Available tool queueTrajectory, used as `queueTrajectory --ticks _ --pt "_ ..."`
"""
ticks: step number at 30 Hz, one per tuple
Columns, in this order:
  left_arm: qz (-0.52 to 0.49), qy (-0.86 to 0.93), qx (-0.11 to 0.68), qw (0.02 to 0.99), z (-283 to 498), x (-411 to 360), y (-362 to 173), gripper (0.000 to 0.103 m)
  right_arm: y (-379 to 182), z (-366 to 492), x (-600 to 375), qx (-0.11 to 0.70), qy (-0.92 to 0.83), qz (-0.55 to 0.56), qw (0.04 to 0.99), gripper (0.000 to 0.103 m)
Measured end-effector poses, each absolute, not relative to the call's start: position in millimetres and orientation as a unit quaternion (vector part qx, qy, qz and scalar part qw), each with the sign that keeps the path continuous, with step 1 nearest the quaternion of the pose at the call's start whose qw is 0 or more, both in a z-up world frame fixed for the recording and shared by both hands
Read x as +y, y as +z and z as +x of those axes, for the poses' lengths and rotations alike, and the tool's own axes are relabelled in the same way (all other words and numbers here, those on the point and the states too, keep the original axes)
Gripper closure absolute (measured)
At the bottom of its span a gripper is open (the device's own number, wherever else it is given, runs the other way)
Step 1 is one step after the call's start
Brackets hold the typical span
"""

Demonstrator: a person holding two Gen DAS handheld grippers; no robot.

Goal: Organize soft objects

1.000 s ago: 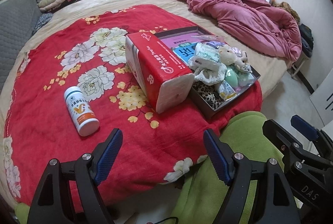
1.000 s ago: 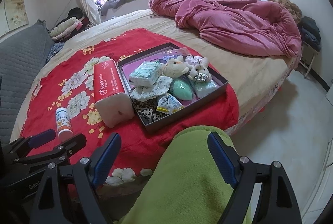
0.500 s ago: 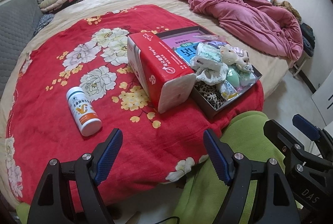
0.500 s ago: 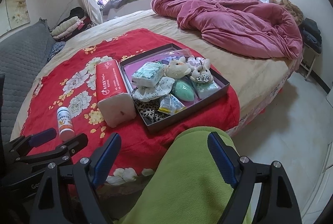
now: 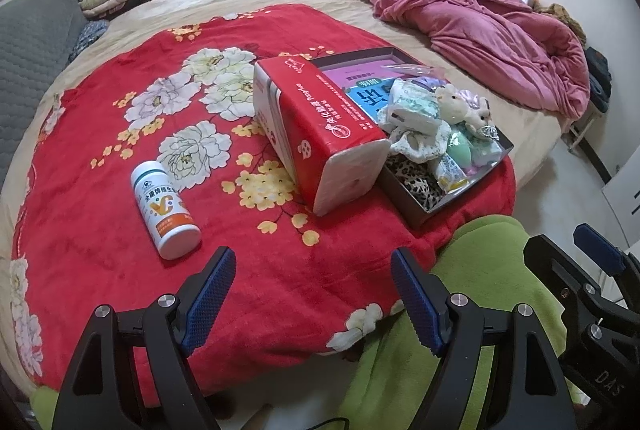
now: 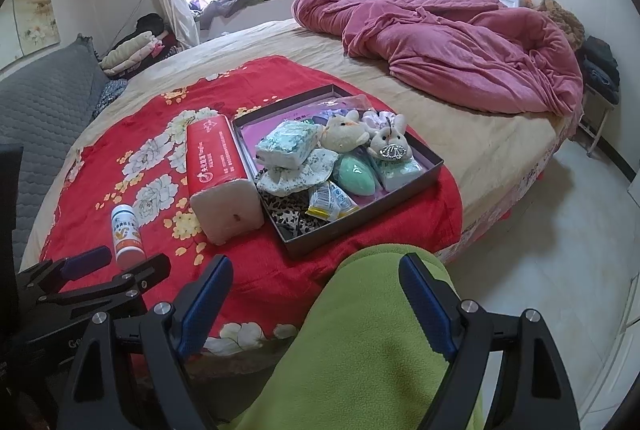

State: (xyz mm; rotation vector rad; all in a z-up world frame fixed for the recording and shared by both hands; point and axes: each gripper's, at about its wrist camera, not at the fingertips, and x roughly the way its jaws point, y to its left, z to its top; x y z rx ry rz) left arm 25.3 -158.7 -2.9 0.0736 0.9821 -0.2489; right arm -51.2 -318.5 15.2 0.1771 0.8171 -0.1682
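Both tongs point downward over the near edge of the bed (image 6: 460,110), above a green-clad knee (image 6: 360,330). The left tongs (image 5: 312,294) stand spread, nothing between the pads. The right tongs (image 6: 316,298) likewise stand spread and empty. The soft objects, among them a plush rabbit (image 6: 390,144) and a green sponge (image 6: 356,174), lie piled in the dark tray (image 6: 360,226) on the red floral blanket (image 5: 100,198). A red tissue pack (image 5: 320,134) touches the tray's left side; a white bottle (image 5: 166,210) lies apart. Compared with a second ago, neither hand has shifted noticeably and the openings are unchanged.
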Motion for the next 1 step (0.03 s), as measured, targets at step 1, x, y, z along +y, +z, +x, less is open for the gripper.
queueTrajectory --ticks 1 --pt "0.033 -0.119 0.472 0.873 25.8 -156.9 -3.9 0.022 15.9 -50.9 -317.9 0.396 -0.082 0.085 0.911 0.018"
